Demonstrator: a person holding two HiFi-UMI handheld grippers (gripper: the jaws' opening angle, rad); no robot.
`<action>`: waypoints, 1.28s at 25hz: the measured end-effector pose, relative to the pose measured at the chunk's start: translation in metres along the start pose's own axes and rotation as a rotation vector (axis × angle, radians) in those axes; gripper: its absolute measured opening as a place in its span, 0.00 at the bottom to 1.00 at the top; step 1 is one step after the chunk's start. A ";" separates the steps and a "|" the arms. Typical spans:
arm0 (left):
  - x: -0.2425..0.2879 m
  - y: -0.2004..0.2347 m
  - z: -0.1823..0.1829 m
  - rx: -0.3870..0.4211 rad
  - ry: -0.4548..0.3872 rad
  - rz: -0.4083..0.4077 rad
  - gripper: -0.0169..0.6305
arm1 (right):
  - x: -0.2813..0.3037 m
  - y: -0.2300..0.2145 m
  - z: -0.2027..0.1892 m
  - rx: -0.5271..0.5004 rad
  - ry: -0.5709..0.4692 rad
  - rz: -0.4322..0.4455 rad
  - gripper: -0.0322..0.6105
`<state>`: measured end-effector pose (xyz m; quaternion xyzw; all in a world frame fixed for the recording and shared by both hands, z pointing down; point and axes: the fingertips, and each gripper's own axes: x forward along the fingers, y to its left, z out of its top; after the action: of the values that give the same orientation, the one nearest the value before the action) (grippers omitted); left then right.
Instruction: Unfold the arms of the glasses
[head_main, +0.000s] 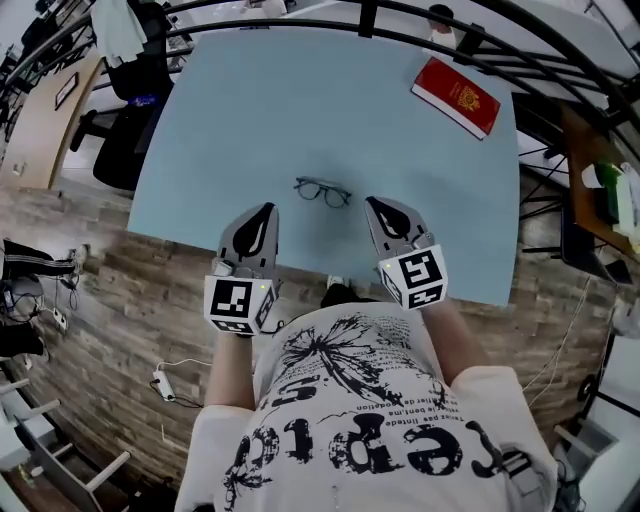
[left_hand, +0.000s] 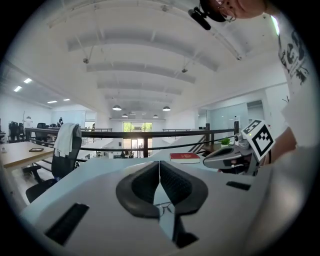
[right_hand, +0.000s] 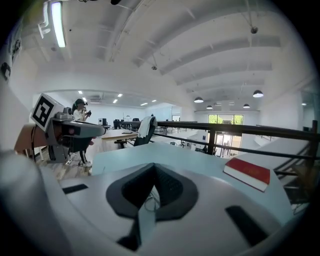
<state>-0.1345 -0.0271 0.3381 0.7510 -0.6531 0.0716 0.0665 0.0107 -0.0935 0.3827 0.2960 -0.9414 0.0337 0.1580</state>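
Note:
A pair of dark-framed glasses (head_main: 322, 191) lies on the light blue table (head_main: 250, 120), near its front edge, arms folded. My left gripper (head_main: 266, 209) is shut and empty, hovering at the table's front edge just left of and nearer than the glasses. My right gripper (head_main: 372, 204) is shut and empty too, just right of the glasses. In the left gripper view the glasses (left_hand: 165, 207) peek through below the closed jaws, and the right gripper (left_hand: 207, 161) shows at right. In the right gripper view the glasses (right_hand: 149, 204) show faintly behind the closed jaws.
A red book (head_main: 456, 96) lies at the table's far right corner. A black railing (head_main: 400, 18) runs behind the table. An office chair (head_main: 130, 60) with a white cloth stands at the far left. Cables (head_main: 165, 382) lie on the wood floor below.

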 end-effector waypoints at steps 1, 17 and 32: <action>0.012 0.002 -0.002 0.000 0.009 -0.012 0.06 | 0.007 -0.008 -0.003 0.005 0.015 -0.001 0.07; 0.131 0.017 -0.052 -0.004 0.145 -0.297 0.06 | 0.083 -0.042 -0.087 0.049 0.377 -0.006 0.07; 0.154 0.038 -0.125 0.029 0.340 -0.457 0.06 | 0.129 -0.024 -0.173 -0.330 0.834 0.266 0.17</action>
<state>-0.1540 -0.1578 0.4905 0.8567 -0.4454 0.1891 0.1789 -0.0275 -0.1562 0.5864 0.1048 -0.8201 0.0195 0.5622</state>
